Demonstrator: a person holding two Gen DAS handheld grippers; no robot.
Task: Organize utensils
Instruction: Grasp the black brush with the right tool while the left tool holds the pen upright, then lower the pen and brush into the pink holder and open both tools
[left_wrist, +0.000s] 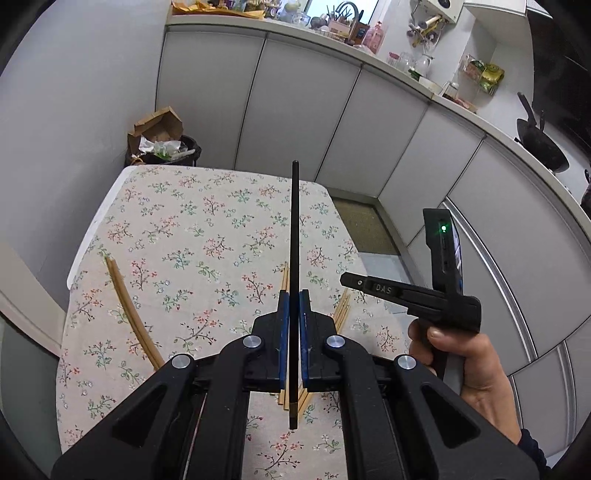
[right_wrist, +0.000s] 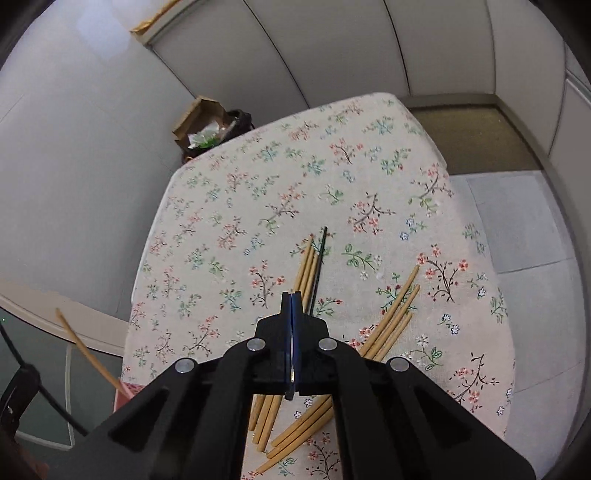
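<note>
My left gripper (left_wrist: 294, 295) is shut on a black chopstick (left_wrist: 294, 236), held above the floral-cloth table (left_wrist: 177, 229) and pointing away from me. Several wooden chopsticks (left_wrist: 127, 310) lie on the cloth at the left, and more (left_wrist: 341, 314) lie beneath and right of the jaws. My right gripper (right_wrist: 291, 299) is shut and empty, hovering over a bundle of wooden chopsticks (right_wrist: 306, 269) with another black chopstick (right_wrist: 319, 266) beside it. A second wooden bundle (right_wrist: 391, 314) lies to the right. The right gripper also shows in the left wrist view (left_wrist: 347, 279).
A bin with cardboard and rubbish (left_wrist: 162, 142) stands past the table's far left corner. White cabinet doors (left_wrist: 295, 110) run behind, under a cluttered counter. A mat (right_wrist: 472, 136) lies on the floor right of the table (right_wrist: 221, 206). One wooden chopstick (right_wrist: 88, 354) sticks out at the left edge.
</note>
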